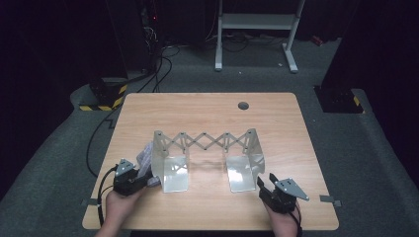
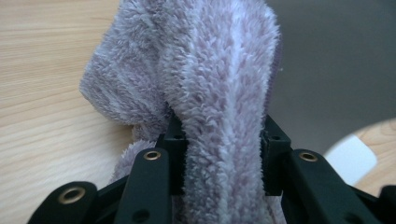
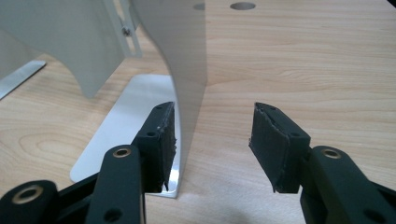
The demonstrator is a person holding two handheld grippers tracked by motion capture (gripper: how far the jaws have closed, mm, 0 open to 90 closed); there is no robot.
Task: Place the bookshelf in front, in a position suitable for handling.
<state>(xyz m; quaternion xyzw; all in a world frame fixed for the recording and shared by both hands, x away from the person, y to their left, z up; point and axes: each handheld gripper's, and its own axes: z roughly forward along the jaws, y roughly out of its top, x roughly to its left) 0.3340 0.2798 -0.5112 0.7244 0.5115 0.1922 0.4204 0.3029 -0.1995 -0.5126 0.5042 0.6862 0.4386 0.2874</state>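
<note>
Left tongs clamp a fluffy lilac cloth. Right tongs, at five o'clock on the counter, gape around the metal rack's upright plate.

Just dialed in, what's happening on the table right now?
A person works at the table with a gripper in each hand. The left gripper is shut on a fluffy lilac cloth, holding it just left of the metal expanding rack. The right gripper is open at the rack's right end plate, which stands between its jaws: one pad is close against the plate, the other is well clear of it. The cloth is not on the rack yet.
</note>
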